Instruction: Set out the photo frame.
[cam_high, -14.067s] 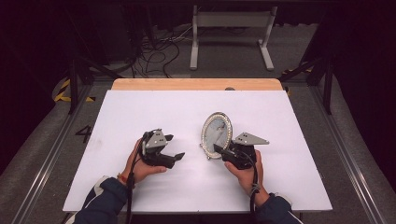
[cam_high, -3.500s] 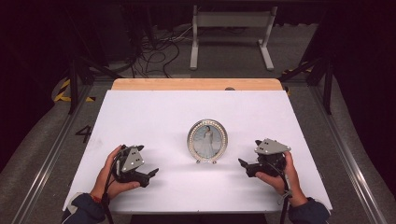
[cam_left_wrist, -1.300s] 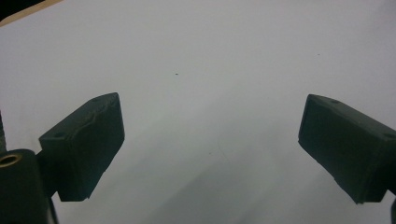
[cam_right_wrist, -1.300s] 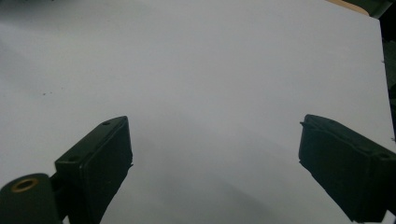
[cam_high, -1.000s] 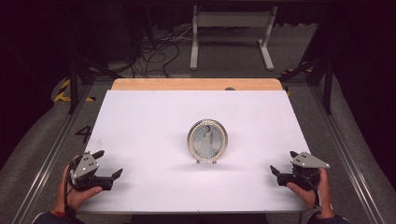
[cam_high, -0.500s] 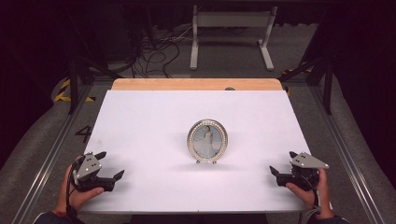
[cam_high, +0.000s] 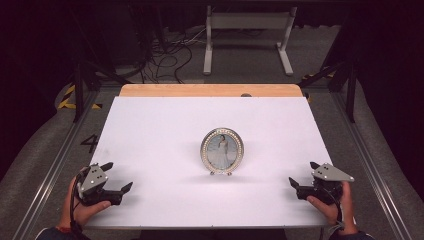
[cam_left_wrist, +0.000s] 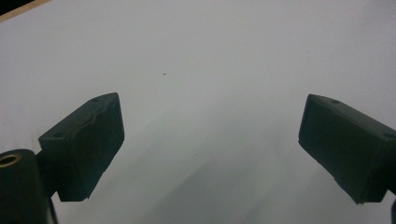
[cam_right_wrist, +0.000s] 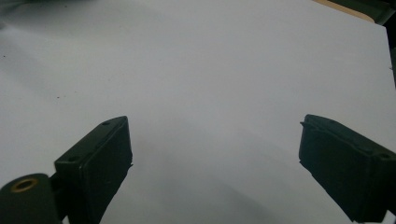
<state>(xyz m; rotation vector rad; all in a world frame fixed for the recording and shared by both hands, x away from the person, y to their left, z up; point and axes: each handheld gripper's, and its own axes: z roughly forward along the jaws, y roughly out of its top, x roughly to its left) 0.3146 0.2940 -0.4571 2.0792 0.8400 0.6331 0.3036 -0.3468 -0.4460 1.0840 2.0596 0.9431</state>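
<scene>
Item: oval picture frame (cam_high: 222, 151), silver beaded rim, standing upright at the middle of the white surface (cam_high: 150, 130). We judge it light, rigid, glass-fronted, fragile and easily tipped; we would take it by the rim edges. Left gripper (cam_high: 116, 177) and right gripper (cam_high: 302, 176) sit at the near corners, jaws apart, empty.

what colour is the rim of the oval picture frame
Silver, studded with small pale beads, on the picture frame; the high view shows it best.

White table (cam_high: 150, 125); cables (cam_high: 167, 50), metal stand (cam_high: 247, 22) behind.
</scene>
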